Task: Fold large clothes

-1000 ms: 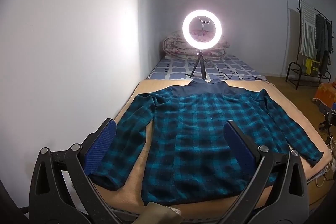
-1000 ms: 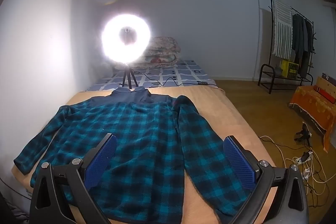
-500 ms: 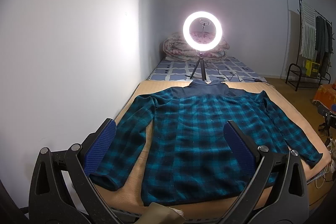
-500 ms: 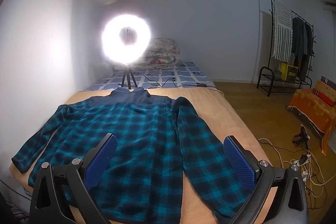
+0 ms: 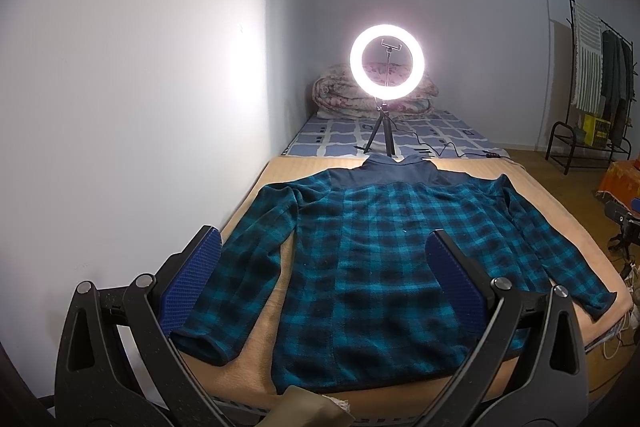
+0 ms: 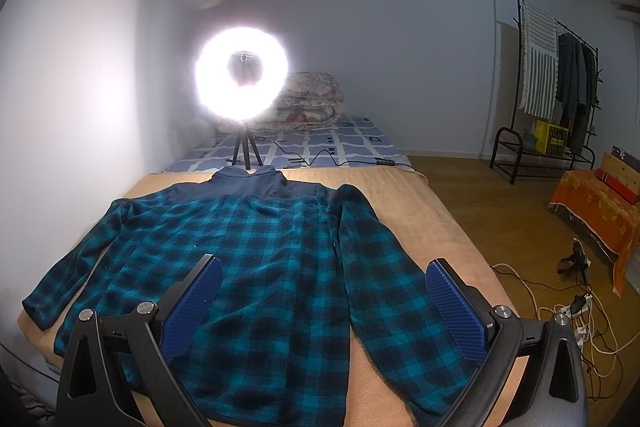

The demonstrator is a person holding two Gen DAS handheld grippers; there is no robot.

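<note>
A teal and black plaid fleece jacket (image 5: 372, 251) with a navy collar lies flat on a tan blanket (image 5: 560, 227), sleeves spread out to both sides. It also shows in the right wrist view (image 6: 256, 251). My left gripper (image 5: 320, 275) is open and empty, held above the jacket's lower left part near the left sleeve. My right gripper (image 6: 324, 291) is open and empty, held above the jacket's lower right part, with the right sleeve (image 6: 384, 267) under it.
A lit ring light on a tripod (image 5: 386, 65) stands just beyond the collar, its cable trailing right. Folded quilts (image 5: 340, 95) lie behind it. A white wall (image 5: 120, 107) runs along the left. A clothes rack (image 6: 556, 87), orange-covered bench (image 6: 596, 211) and floor cables (image 6: 560, 299) are right.
Both views have shifted only slightly: the cameras have lowered a little toward the jacket. The jacket has not moved and both grippers stay open.
</note>
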